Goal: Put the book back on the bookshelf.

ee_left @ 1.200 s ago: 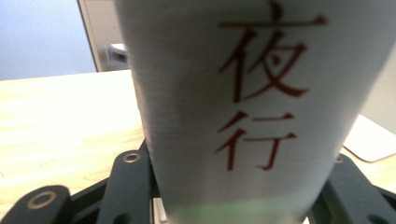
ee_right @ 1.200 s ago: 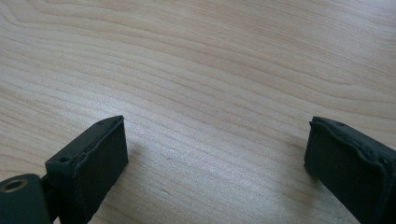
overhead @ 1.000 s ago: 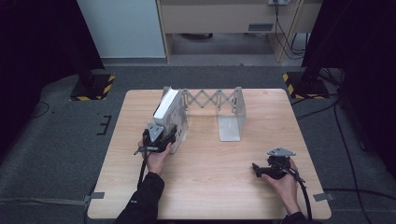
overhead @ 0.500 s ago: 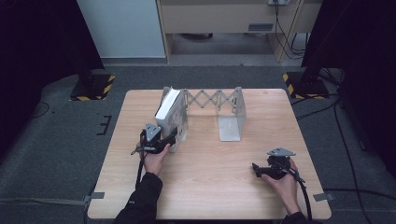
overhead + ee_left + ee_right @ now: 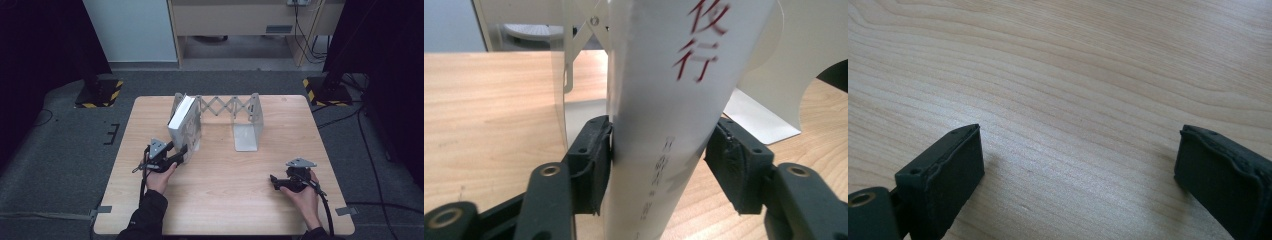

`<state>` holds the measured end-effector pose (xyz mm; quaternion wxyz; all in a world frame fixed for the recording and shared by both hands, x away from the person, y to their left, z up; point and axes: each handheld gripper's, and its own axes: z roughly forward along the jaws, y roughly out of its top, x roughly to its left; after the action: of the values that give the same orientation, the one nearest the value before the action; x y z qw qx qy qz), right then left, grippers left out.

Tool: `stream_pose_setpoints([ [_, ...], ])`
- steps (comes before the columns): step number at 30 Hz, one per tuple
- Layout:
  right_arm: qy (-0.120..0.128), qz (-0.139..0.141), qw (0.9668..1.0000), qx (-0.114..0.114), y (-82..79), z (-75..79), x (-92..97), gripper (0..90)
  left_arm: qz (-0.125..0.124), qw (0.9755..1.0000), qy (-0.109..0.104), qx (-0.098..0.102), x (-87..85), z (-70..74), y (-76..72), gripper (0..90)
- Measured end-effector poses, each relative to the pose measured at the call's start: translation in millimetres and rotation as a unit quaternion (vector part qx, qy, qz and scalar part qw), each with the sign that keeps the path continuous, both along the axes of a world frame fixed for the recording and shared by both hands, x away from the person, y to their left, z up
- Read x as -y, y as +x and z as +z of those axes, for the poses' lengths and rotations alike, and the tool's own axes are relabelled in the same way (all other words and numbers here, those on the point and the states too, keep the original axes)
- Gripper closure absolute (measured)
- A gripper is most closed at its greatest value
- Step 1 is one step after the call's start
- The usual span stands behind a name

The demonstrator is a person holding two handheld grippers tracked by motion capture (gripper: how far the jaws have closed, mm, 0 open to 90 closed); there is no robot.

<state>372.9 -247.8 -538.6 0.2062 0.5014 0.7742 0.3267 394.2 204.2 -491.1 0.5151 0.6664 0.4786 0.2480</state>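
Book (image 5: 659, 120) is sitting between our left tongs (image 5: 659, 165), apparently just touching as they close; right tongs (image 5: 1078, 165) are gaping over the tabletop (image 5: 1073, 65).

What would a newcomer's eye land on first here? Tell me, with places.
First the white book, leaning in the left end of the metal folding book rack at the table's far side. The left tool has its jaws around the book's spine, the left pad touching. The right tool rests open near the right front.
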Motion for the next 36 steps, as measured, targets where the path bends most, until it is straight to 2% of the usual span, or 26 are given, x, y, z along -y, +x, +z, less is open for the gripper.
stream_pose_setpoints([
  [3, 0.000, 0.000, 1.0000, 0.000, -0.1, 0.0, -0.1, 5.9, 0.002, 1.0000, -0.005, -0.001, -0.5, -2.2, 0.7, 46.3],
  [11, 0.000, -0.001, 1.0000, 0.001, 0.0, -0.2, -0.2, 5.9, 0.002, 1.0000, 0.004, 0.001, 3.5, -0.8, 1.2, 47.0],
  [16, -0.001, -0.001, 1.0000, 0.001, 0.0, -0.1, -0.3, 5.9, -0.002, 0.9999, 0.009, -0.005, 9.8, 1.6, 3.2, 46.5],
  [22, -0.001, -0.001, 1.0000, 0.001, 0.0, -0.1, -0.3, 5.9, -0.007, 0.9999, 0.013, 0.001, 16.7, 0.8, 6.3, 45.5],
  [27, -0.002, 0.000, 1.0000, 0.003, 0.3, -0.3, -0.2, 5.8, -0.007, 0.9999, 0.001, 0.008, 21.1, -2.2, 11.9, 44.0],
  [36, -0.002, 0.001, 1.0000, 0.002, 0.4, -0.3, -0.4, 5.8, -0.014, 0.9998, 0.011, 0.006, 31.7, -1.1, 23.6, 42.2],
])
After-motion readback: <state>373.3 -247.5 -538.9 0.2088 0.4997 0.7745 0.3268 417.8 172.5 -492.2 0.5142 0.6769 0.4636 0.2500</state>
